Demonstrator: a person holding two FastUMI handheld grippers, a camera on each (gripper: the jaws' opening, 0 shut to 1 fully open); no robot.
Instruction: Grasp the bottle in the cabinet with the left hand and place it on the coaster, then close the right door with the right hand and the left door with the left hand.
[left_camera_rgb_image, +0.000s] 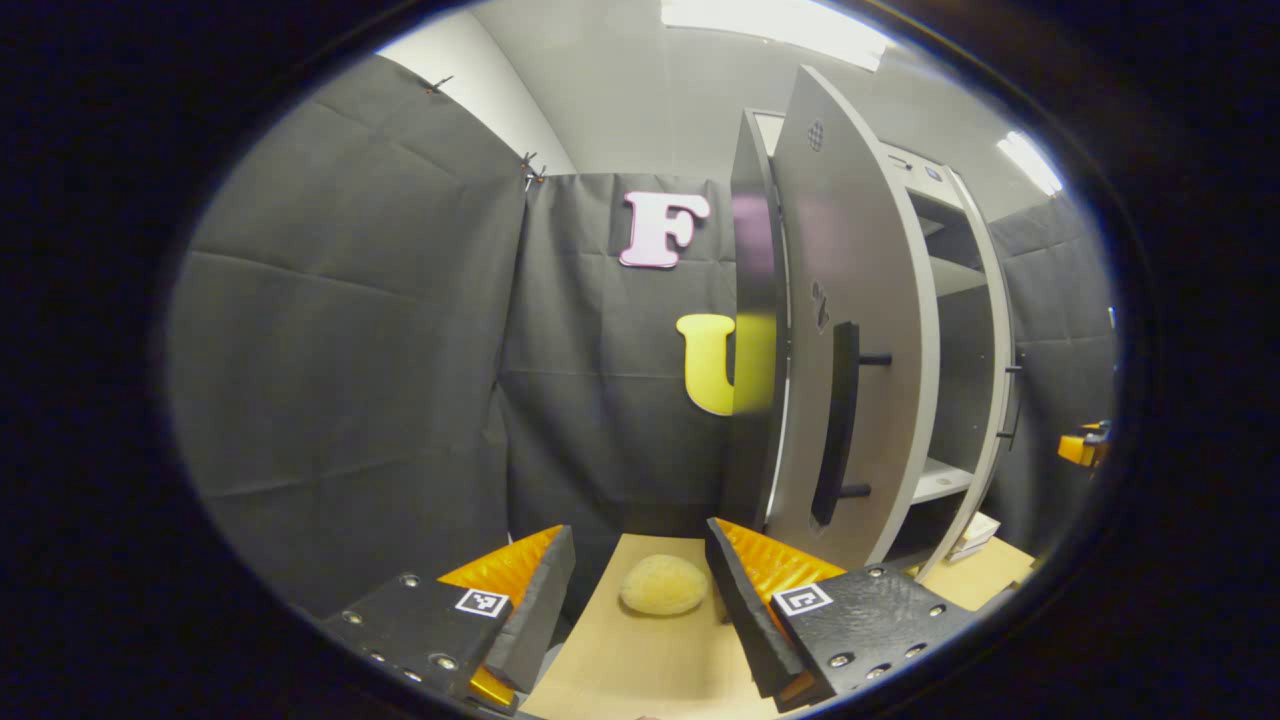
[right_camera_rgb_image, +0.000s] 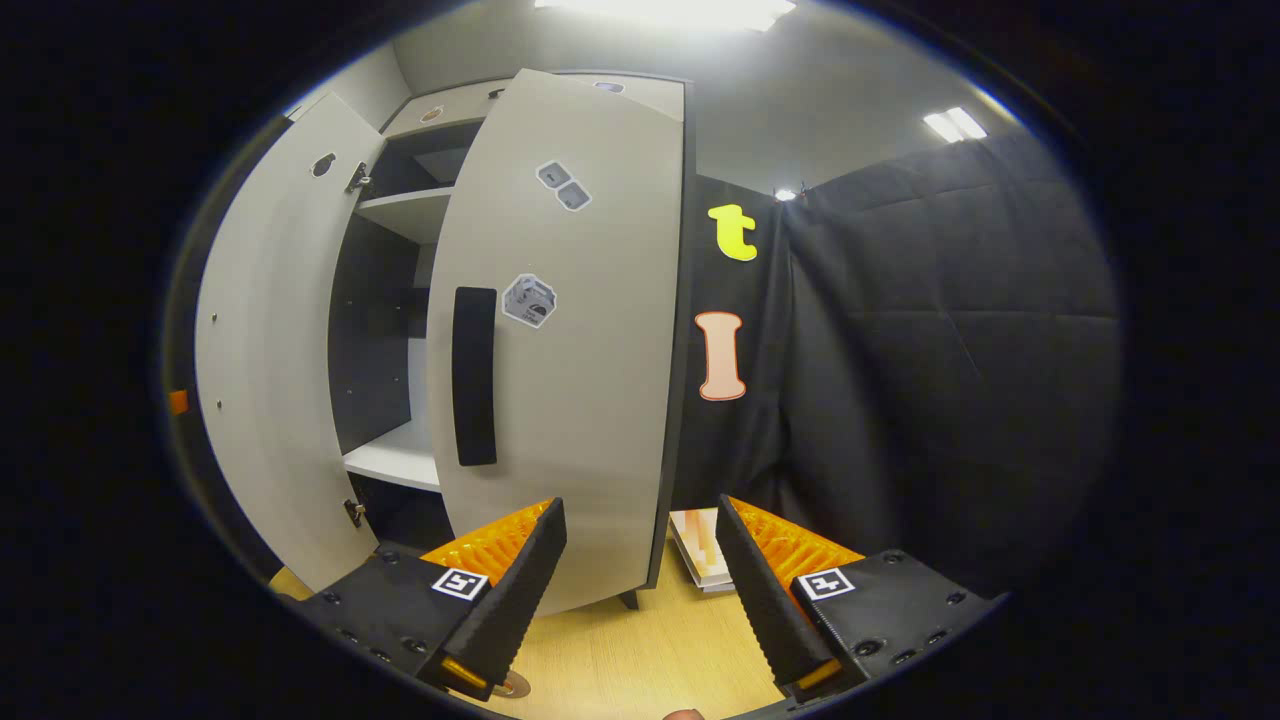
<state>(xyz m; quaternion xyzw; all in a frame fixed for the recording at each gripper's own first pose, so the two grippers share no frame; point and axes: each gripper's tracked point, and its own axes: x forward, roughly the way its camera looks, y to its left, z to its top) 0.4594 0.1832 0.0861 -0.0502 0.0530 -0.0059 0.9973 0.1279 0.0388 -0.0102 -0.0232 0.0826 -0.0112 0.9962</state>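
Observation:
In the left gripper view my left gripper (left_camera_rgb_image: 640, 535) is open low over the wooden table (left_camera_rgb_image: 640, 660), and a round pale-yellow pad (left_camera_rgb_image: 663, 585), possibly the coaster, lies between its fingers without touching them. To its right the cabinet's left door (left_camera_rgb_image: 850, 300) stands open, black handle (left_camera_rgb_image: 838, 420) facing me, with white shelves (left_camera_rgb_image: 945, 480) behind it. In the right gripper view my right gripper (right_camera_rgb_image: 640, 505) is open and holds nothing, close in front of the right door (right_camera_rgb_image: 580, 380), which is swung partly open, and its black handle (right_camera_rgb_image: 474, 375). The left door (right_camera_rgb_image: 270, 330) is wide open.
A white flat stack (right_camera_rgb_image: 700, 545) lies on the table by the cabinet's right foot, against the black cloth wall (right_camera_rgb_image: 950, 380). A small round disc (right_camera_rgb_image: 515, 685) peeks out under the right gripper's left finger. An orange part (left_camera_rgb_image: 1085, 445) shows at the far right of the left gripper view.

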